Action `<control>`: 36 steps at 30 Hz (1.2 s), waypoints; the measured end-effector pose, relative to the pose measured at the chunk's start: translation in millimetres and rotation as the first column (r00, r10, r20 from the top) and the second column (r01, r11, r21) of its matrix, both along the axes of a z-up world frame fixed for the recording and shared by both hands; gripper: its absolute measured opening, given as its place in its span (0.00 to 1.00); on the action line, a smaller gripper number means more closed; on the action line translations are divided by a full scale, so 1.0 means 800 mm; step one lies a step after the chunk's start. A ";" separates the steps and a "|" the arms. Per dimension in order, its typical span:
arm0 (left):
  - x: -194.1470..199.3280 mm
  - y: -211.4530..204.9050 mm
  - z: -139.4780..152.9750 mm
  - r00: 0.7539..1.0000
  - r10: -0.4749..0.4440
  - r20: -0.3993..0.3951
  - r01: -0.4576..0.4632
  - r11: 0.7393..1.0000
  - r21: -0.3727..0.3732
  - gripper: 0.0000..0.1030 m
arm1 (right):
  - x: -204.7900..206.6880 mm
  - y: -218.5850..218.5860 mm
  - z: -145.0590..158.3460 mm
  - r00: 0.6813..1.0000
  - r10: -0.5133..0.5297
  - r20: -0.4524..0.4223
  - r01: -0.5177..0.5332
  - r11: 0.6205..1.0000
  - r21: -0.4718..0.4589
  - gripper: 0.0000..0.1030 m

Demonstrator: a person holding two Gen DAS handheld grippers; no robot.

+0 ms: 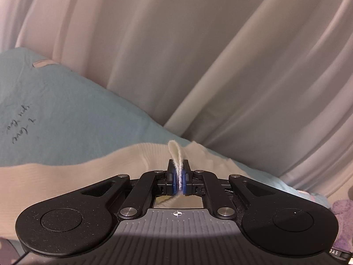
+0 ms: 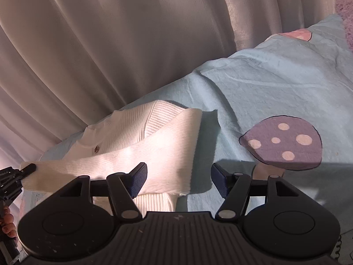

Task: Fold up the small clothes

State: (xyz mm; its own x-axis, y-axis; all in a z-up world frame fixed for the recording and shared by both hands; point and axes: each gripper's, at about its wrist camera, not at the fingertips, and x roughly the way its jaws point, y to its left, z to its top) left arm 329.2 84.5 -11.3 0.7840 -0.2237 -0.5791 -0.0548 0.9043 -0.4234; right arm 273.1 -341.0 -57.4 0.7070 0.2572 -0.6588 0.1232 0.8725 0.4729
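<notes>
Sweater pinched between left fingers

The white ribbed knit cardigan lies on the pale blue printed bedsheet. The pleated white curtain hangs behind it at twelve o'clock. The purple spotted mushroom print lies at its three o'clock, well apart.
</notes>
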 end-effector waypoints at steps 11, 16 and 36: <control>0.017 0.010 -0.030 0.997 0.000 -0.078 0.001 1.000 0.017 0.06 | 0.034 0.039 -0.005 0.998 0.024 0.064 -0.012 0.983 -0.182 0.10; 0.014 0.001 -0.038 0.998 0.005 -0.067 -0.003 0.999 0.034 0.07 | 0.028 0.032 -0.005 0.992 -0.055 0.111 0.082 0.963 -0.256 0.08; -0.010 -0.064 -0.071 0.995 -0.066 -0.078 0.077 0.985 0.156 0.85 | 0.024 0.119 -0.021 0.980 0.157 0.125 -0.108 0.937 -0.331 0.20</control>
